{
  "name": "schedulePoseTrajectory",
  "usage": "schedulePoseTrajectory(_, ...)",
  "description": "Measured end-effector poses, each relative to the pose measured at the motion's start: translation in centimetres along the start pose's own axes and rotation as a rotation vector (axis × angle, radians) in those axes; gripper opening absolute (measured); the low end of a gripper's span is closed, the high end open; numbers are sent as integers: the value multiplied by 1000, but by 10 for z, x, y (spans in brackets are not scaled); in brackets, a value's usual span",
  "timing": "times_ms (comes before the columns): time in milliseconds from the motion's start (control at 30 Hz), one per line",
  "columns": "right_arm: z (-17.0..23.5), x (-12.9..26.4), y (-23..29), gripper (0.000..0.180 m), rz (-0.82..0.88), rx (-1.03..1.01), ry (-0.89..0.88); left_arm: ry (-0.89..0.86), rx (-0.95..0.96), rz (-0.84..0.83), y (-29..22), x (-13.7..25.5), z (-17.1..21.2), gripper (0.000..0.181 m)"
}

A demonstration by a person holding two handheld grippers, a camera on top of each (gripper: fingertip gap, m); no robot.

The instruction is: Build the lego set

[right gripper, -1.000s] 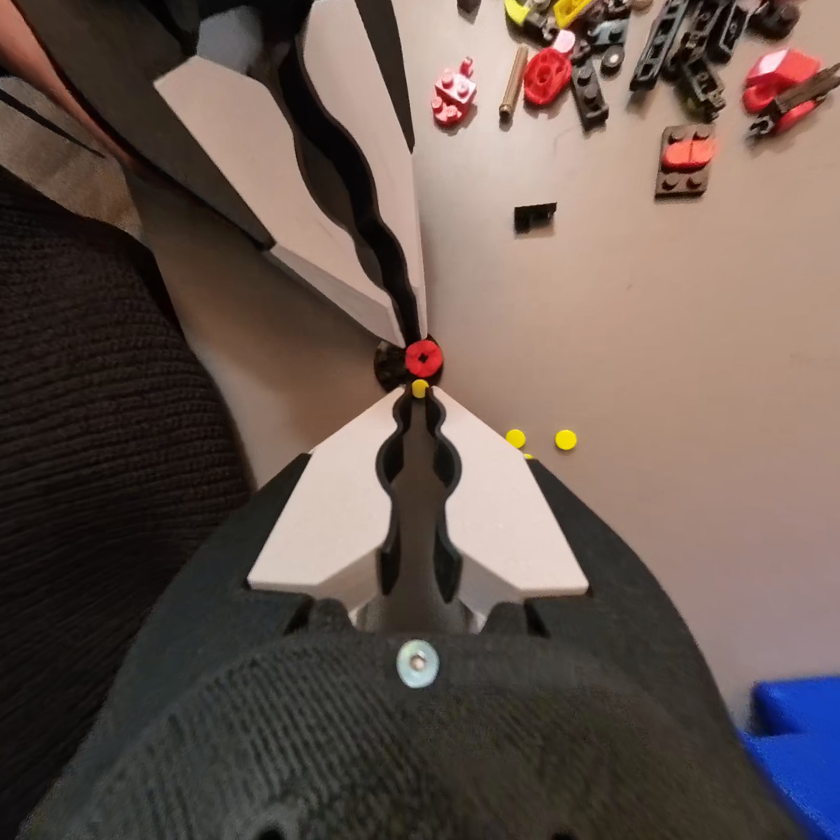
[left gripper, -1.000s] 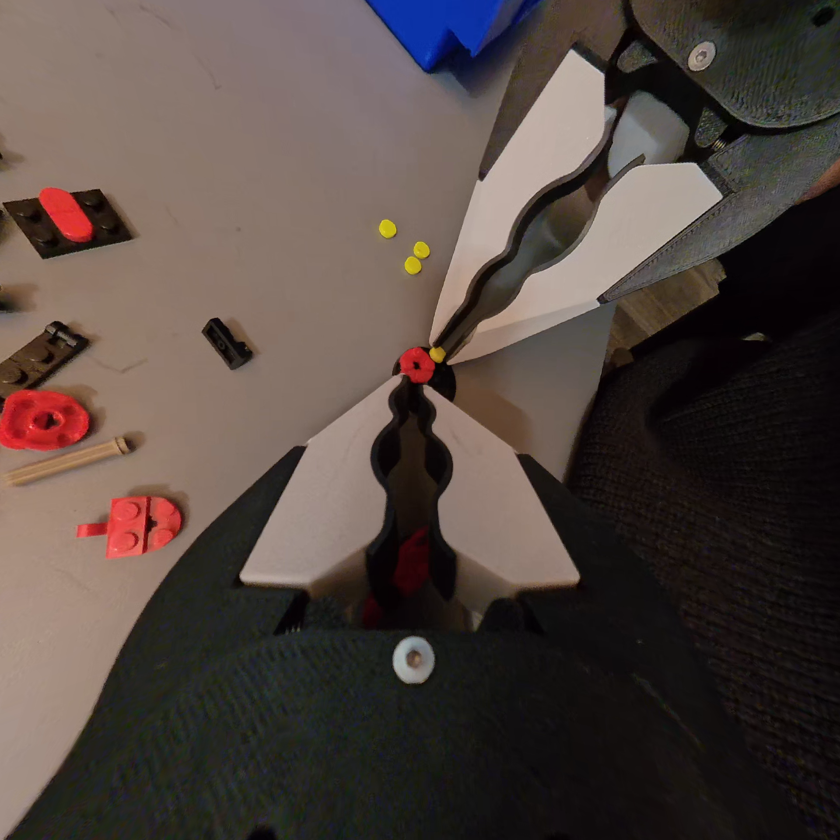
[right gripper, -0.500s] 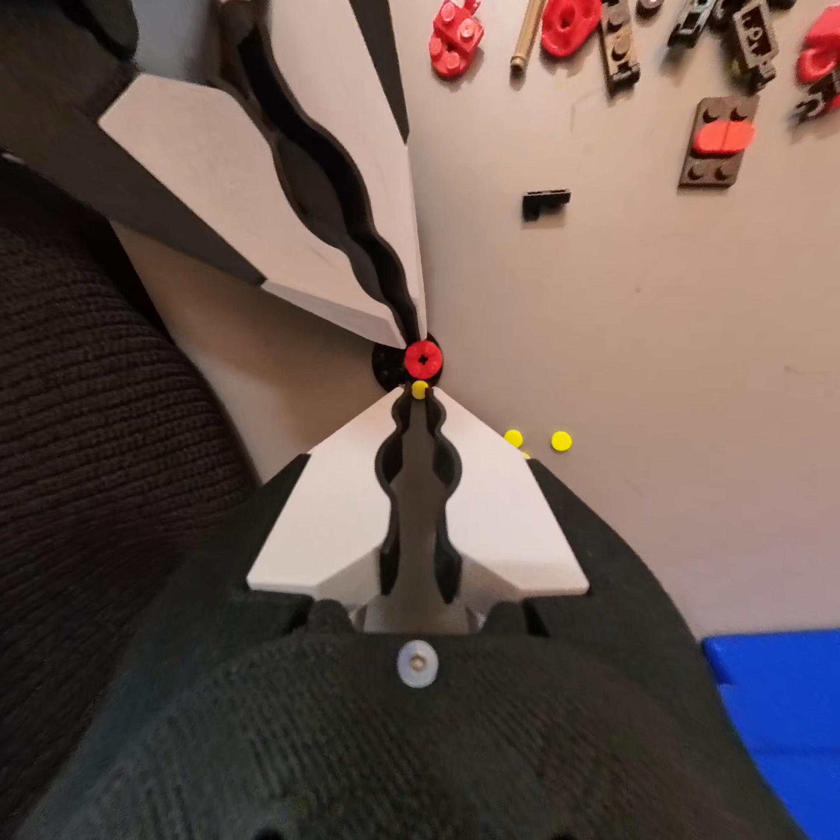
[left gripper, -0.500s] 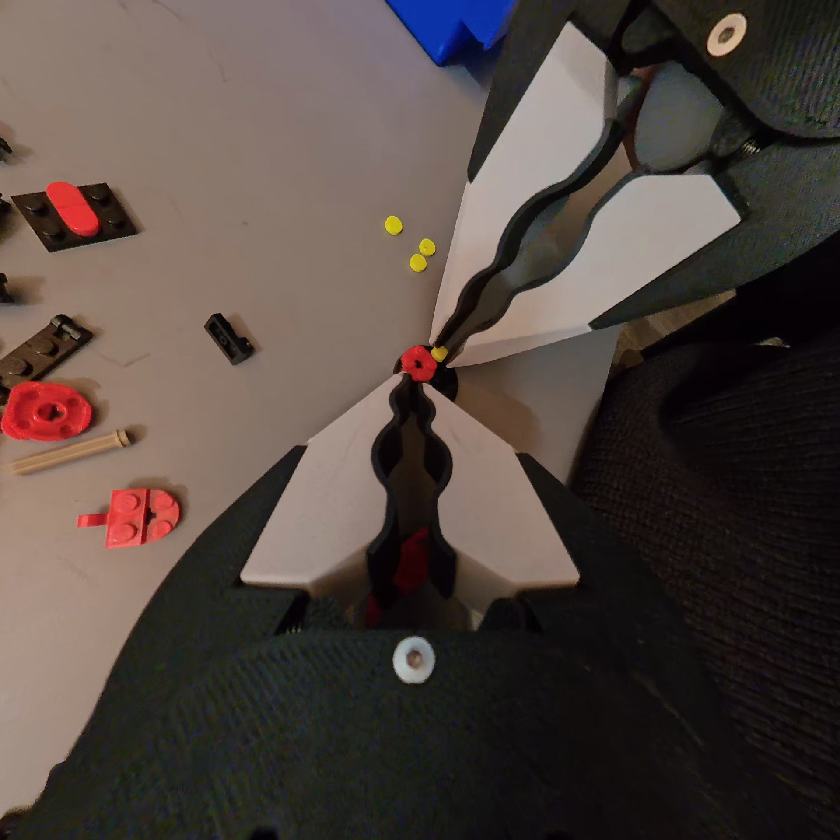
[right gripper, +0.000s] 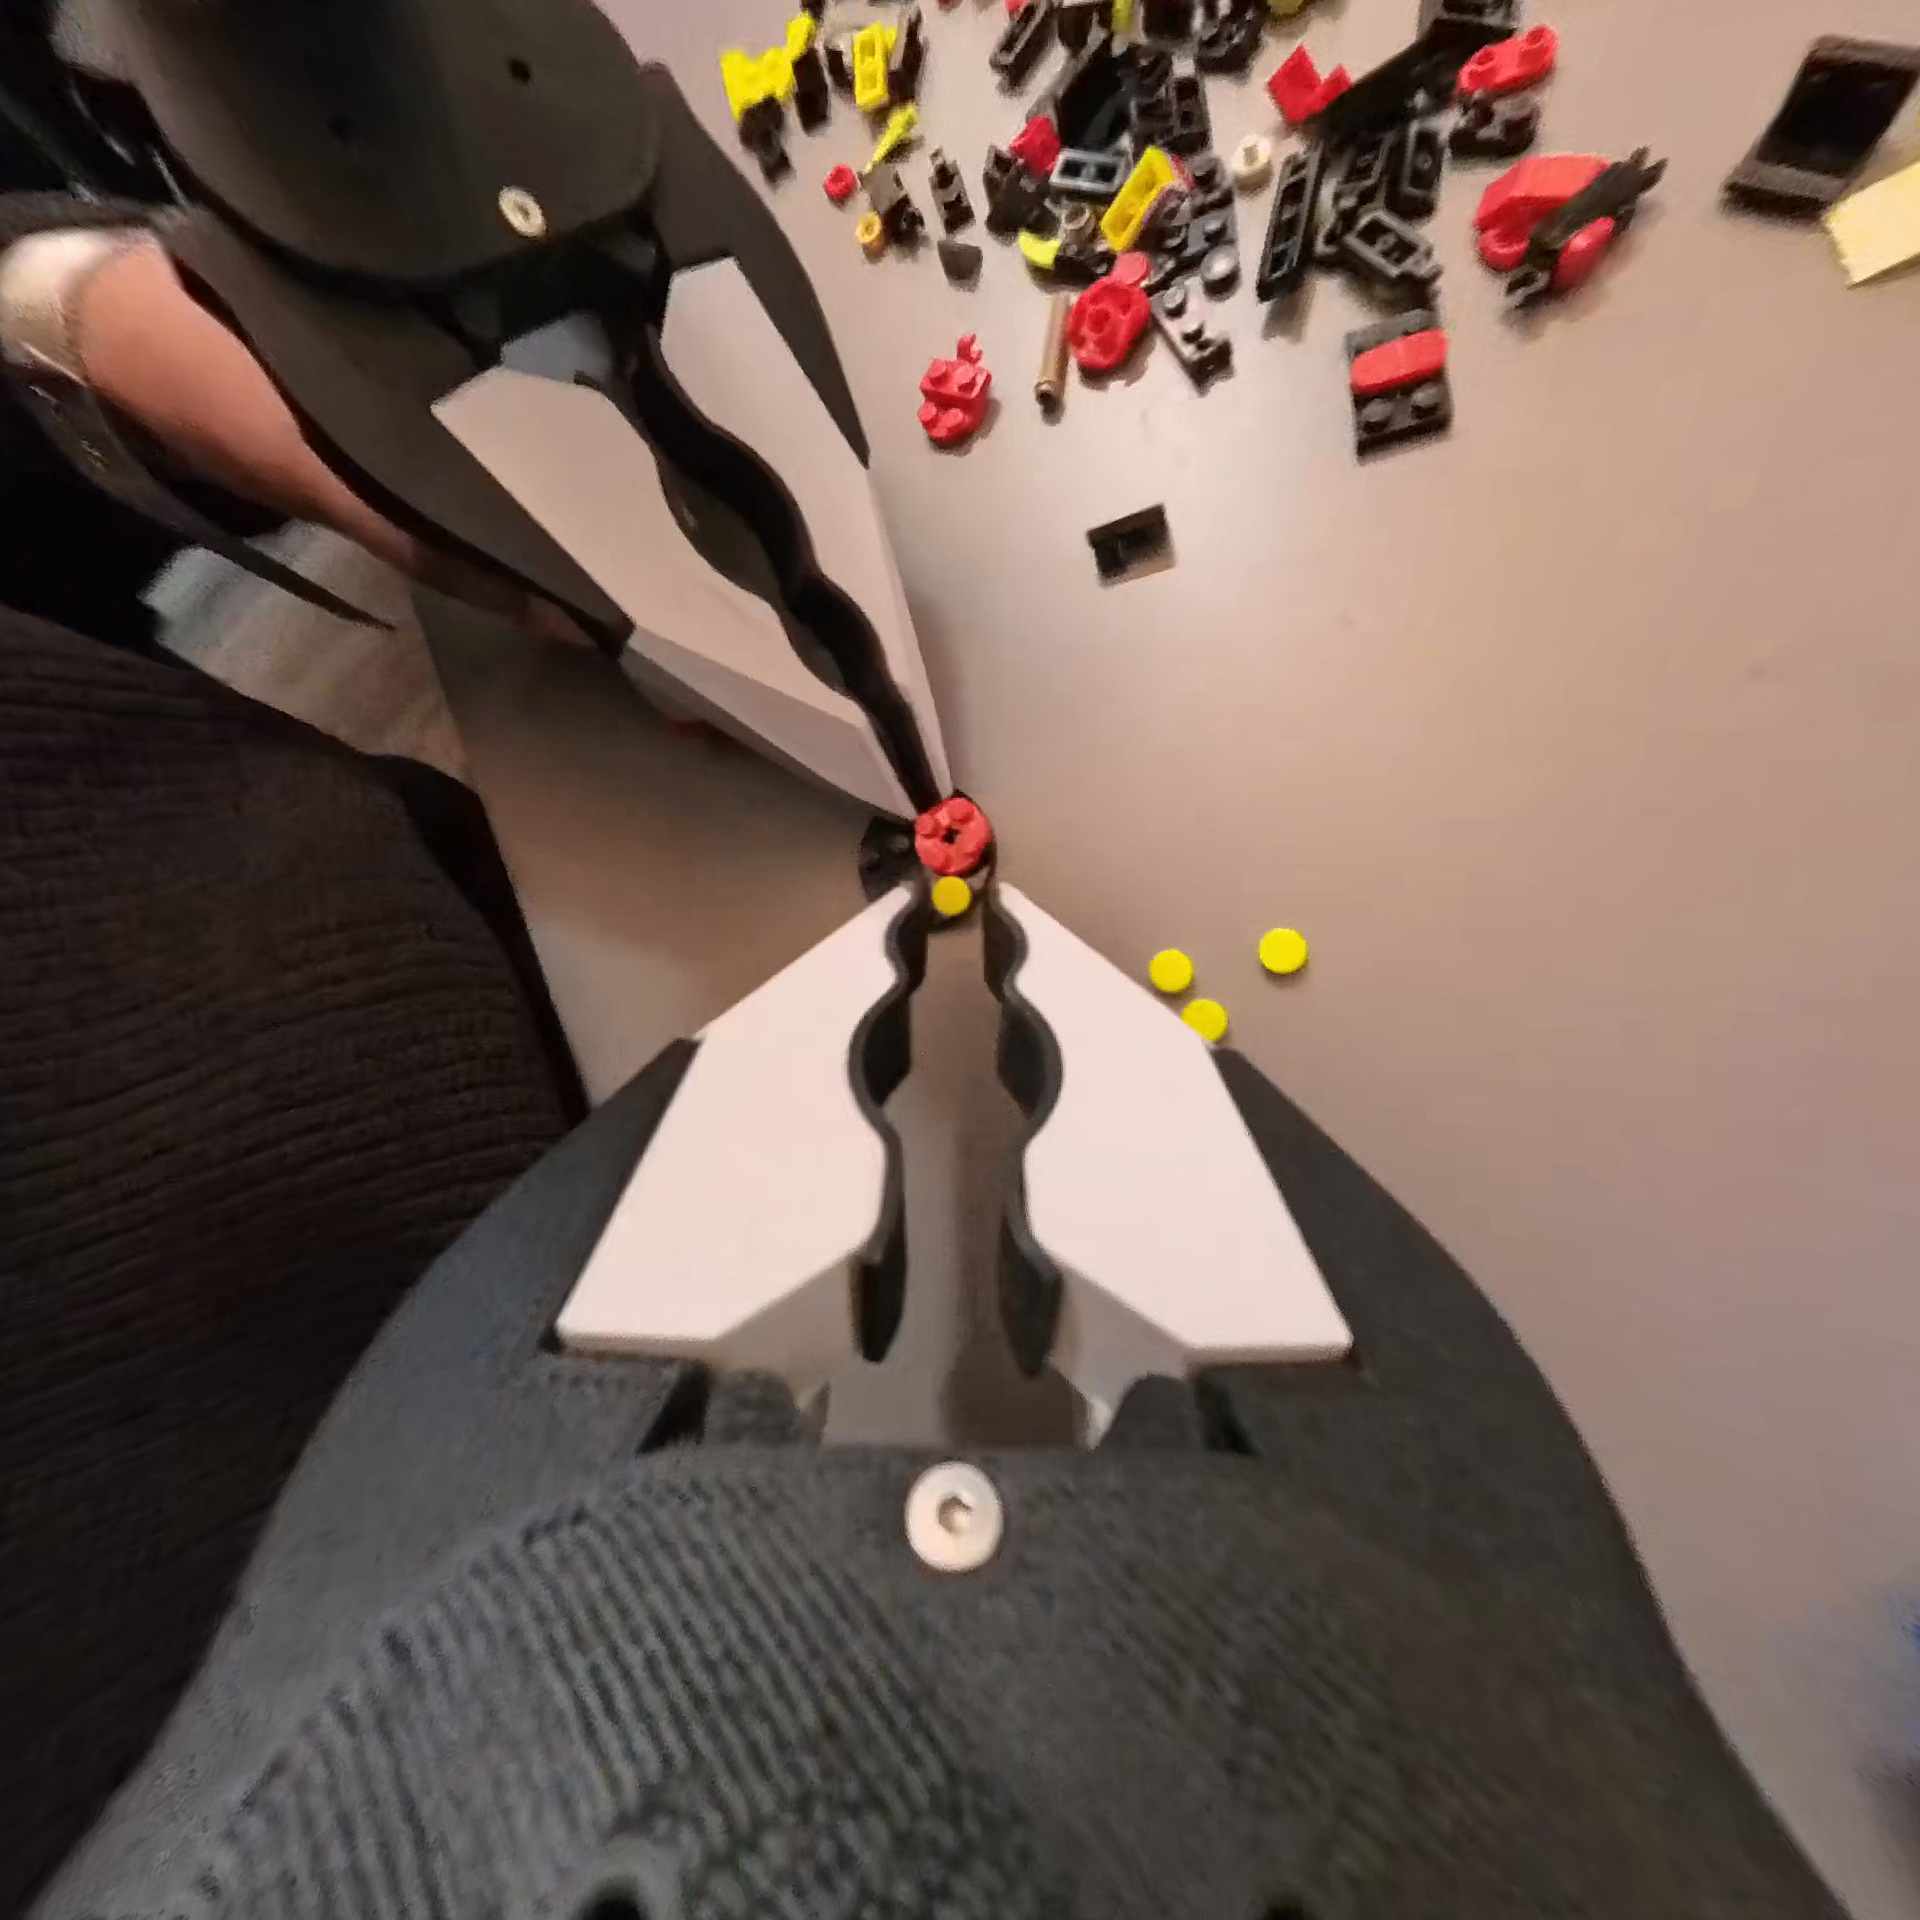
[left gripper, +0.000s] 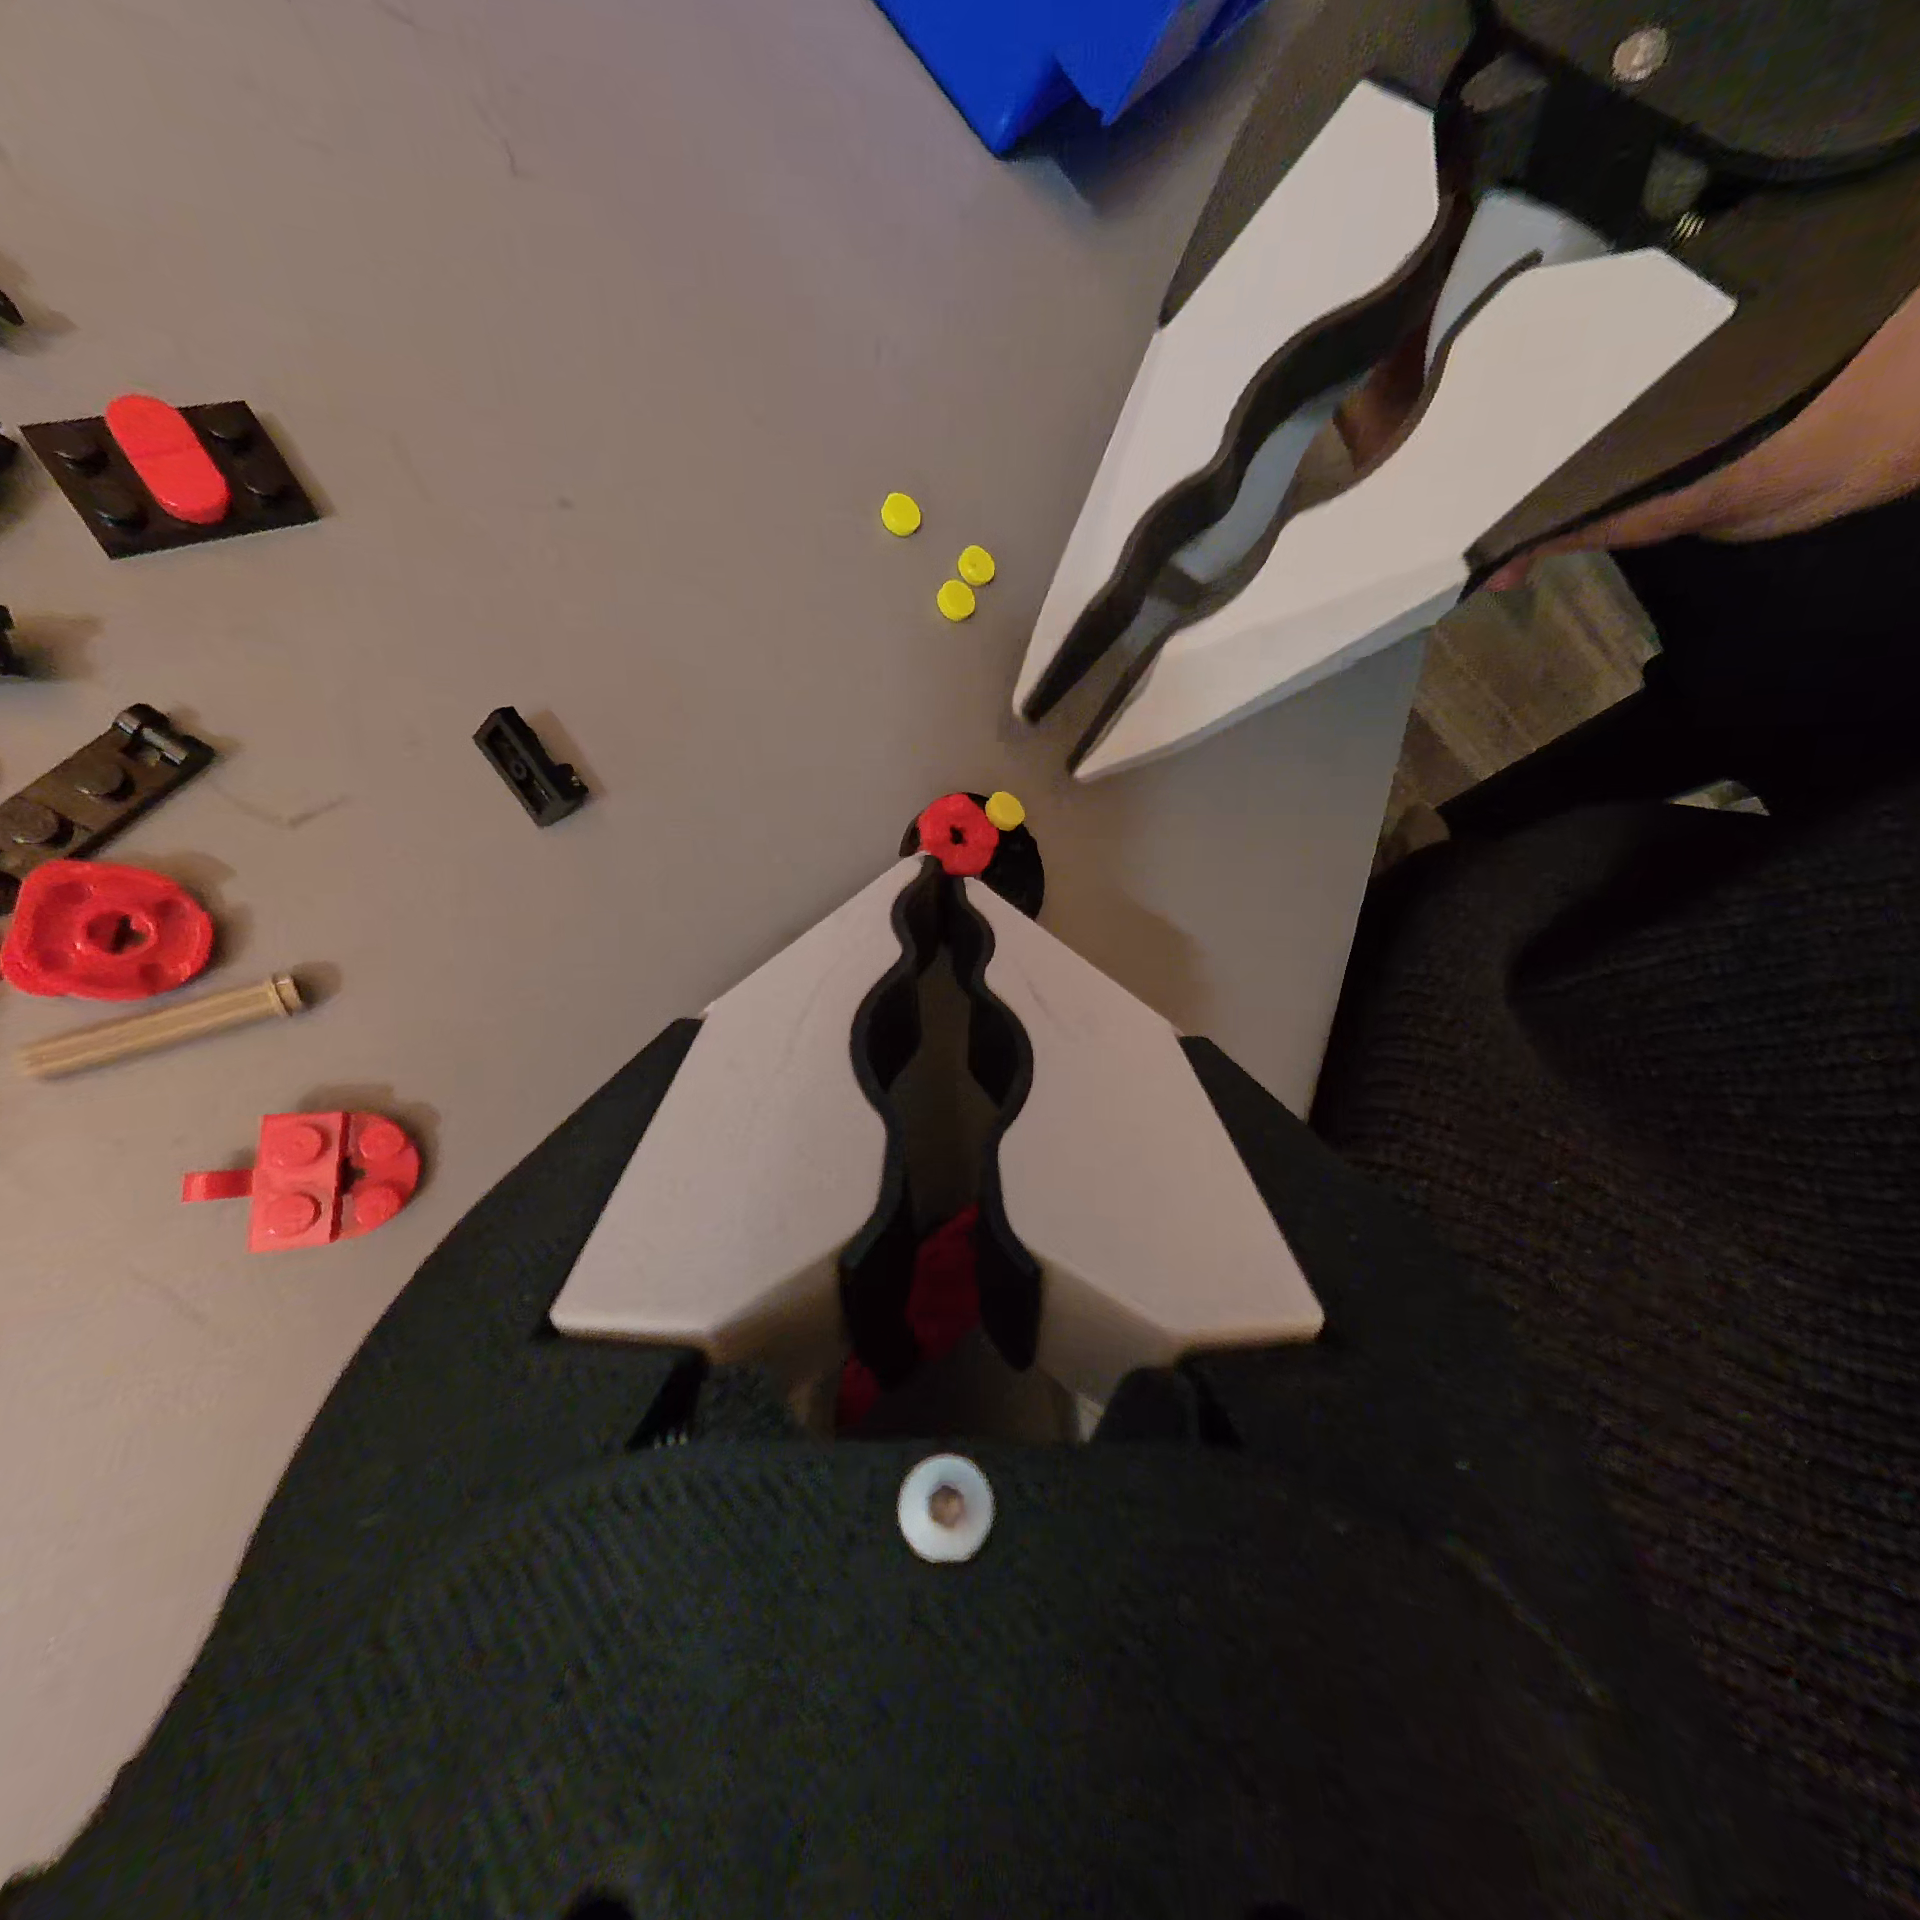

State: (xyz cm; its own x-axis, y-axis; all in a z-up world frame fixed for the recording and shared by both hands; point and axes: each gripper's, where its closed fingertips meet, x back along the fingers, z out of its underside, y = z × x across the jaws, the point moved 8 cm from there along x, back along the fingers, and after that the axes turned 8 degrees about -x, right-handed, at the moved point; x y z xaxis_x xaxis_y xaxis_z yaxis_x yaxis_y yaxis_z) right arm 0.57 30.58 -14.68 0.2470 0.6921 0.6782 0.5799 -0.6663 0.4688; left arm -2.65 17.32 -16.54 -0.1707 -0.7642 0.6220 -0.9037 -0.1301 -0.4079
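The bench (left gripper: 520, 260) carried everything, grey and bare near its edge, which gave the work a clear patch away from the clutter. Farthest from that patch lay the heap of loose lego pieces (right gripper: 1195, 177), black, yellow and red, probably left as stock to draw from. Nearer sat a few sorted parts: a black plate with a red tile (left gripper: 171, 473), a red round plate (left gripper: 104, 930), a tan axle (left gripper: 156, 1029) and a small black bracket (left gripper: 530, 769).

The left tool (left gripper: 940, 868) was clamped on a small assembly, a black round base (left gripper: 1023, 873) topped by a red round piece (left gripper: 958, 831), held up and steady, so it seemed, to serve as an anvil for the other side. The right tool (right gripper: 951, 914) stood with its fingers slightly apart and gripped nothing; in the left wrist view it sat clear of the assembly.

A yellow stud (left gripper: 1005, 808) sat on the assembly beside the red piece, apparently seated and let go. Three spare yellow studs (right gripper: 1172, 968) lay on the bench just beside the right tool, likely staged there to be the next pick-ups.
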Motion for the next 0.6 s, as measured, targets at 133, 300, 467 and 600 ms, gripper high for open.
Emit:
schedulePoseTrajectory(133,1,-7,8,0,94,177,54,0,4,-2,0,0,0,0)
schedulePoseTrajectory(300,1,-12,14,0,184,284,81,-4,17,-1,0,-1,0,0)
schedulePoseTrajectory(467,1,-14,16,0,146,251,90,-7,21,2,0,-1,0,0)
schedulePoseTrajectory(600,-1,-14,18,0,167,263,113,-7,25,3,0,-1,0,0)
